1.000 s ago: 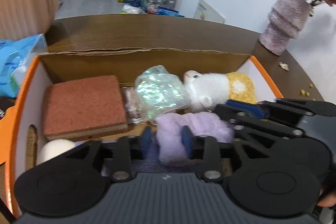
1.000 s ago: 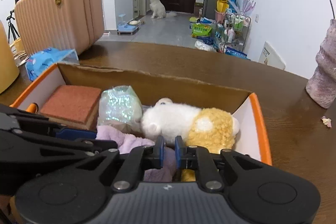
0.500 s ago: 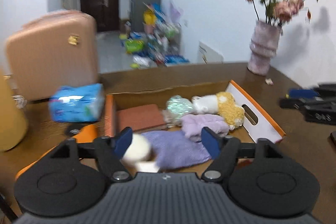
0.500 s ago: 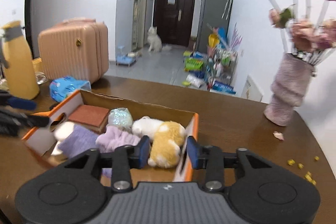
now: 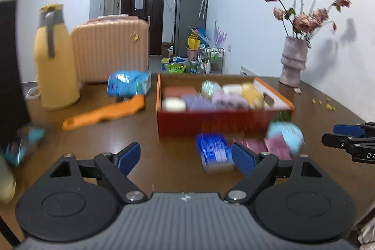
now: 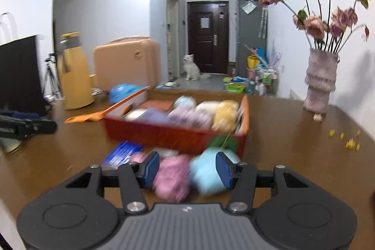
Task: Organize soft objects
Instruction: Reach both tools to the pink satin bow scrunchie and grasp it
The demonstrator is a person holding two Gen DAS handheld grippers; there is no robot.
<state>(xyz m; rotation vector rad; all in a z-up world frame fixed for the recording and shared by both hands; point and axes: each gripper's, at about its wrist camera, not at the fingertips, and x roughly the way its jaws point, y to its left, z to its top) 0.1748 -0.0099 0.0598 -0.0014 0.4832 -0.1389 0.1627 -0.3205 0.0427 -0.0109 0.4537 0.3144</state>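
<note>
Soft toys and cloths fill the orange box [image 5: 218,123], which stands on the brown table [image 5: 164,170] at about twelve o'clock from both grippers. Motion blur smears its contents, but a white ball [image 5: 174,104], a purple cloth [image 5: 199,102], a lilac bundle [image 5: 226,98] and a yellow plush [image 5: 252,91] can be made out side by side inside it.

Just in front of the box, still on the table, lie a blue packet [image 5: 214,151], a pink ball [image 6: 172,176] and a light blue ball [image 6: 208,173], the two balls touching.

Left gripper [image 5: 186,157]: its jaws are spreading wide and nothing sits between them; the blue packet lies beyond the gap, toward one o'clock.

Right gripper [image 6: 186,170]: its jaws are also opening. The pink and light blue balls appear in the gap between the fingers, but the blue pads do not press on them.

At ten o'clock from the box are an orange lid [image 5: 105,113], a blue tissue pack [image 5: 129,83], a yellow jug [image 5: 55,62] and a pink suitcase [image 5: 110,50]. A vase of dried roses [image 5: 294,60] stands at two o'clock.
</note>
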